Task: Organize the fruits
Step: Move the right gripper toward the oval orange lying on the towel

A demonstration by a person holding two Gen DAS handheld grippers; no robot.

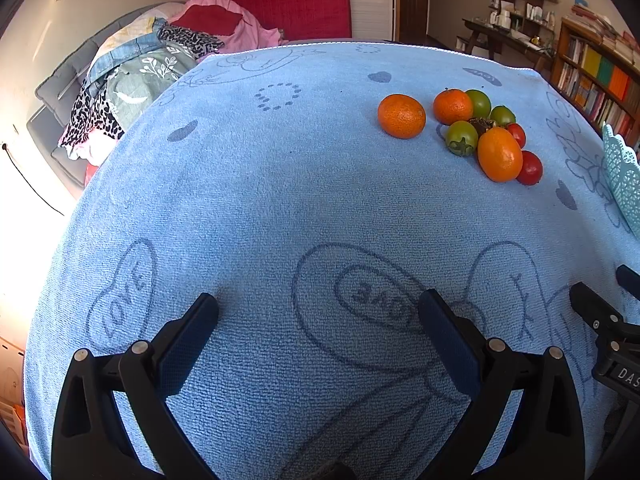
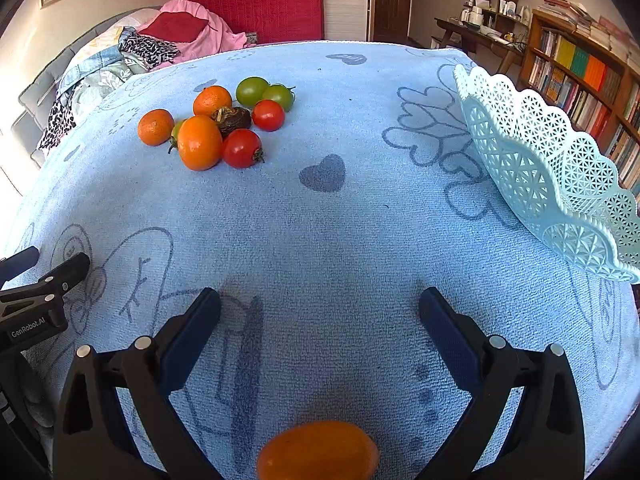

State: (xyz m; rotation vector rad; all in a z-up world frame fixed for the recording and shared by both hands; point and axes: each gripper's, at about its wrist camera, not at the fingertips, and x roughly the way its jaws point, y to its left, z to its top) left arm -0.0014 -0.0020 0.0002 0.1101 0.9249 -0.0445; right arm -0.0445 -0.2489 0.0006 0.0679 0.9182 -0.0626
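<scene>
While both grippers hang low over the blue towel (image 2: 340,220) with nothing between their fingers, the fruits are not yet sorted. The left gripper (image 1: 318,312) has its jaws spread wide, and the right gripper (image 2: 320,306) is spread wide too. I take the pale blue lace-pattern basket (image 2: 552,184) as landmark: it stands at the right edge of the towel, and it looks tilted in the fisheye view.

The fruit pile lies well apart from the basket, on its left and toward the far side of the towel. In it I see a big smooth orange fruit (image 2: 199,142) at the near edge, touching a red tomato (image 2: 242,148). Behind them are a dark brown shrivelled fruit (image 2: 232,119), a second red tomato (image 2: 268,115), two green tomatoes (image 2: 251,91), and a mandarin (image 2: 212,100). Another mandarin (image 2: 155,127) sits a little farther from the basket than the pile. One more orange fruit (image 2: 318,450), blurred, lies very near under the right wrist camera, behind the fingertips.

I judge the step in hand is the first reach. The right gripper is nearer to the basket, so it suits the carrying. To do it well, take an outer fruit first, for example the near red tomato, approach from the open side, and close gently, because tomatoes bruise and round fruits roll when pushed.
</scene>
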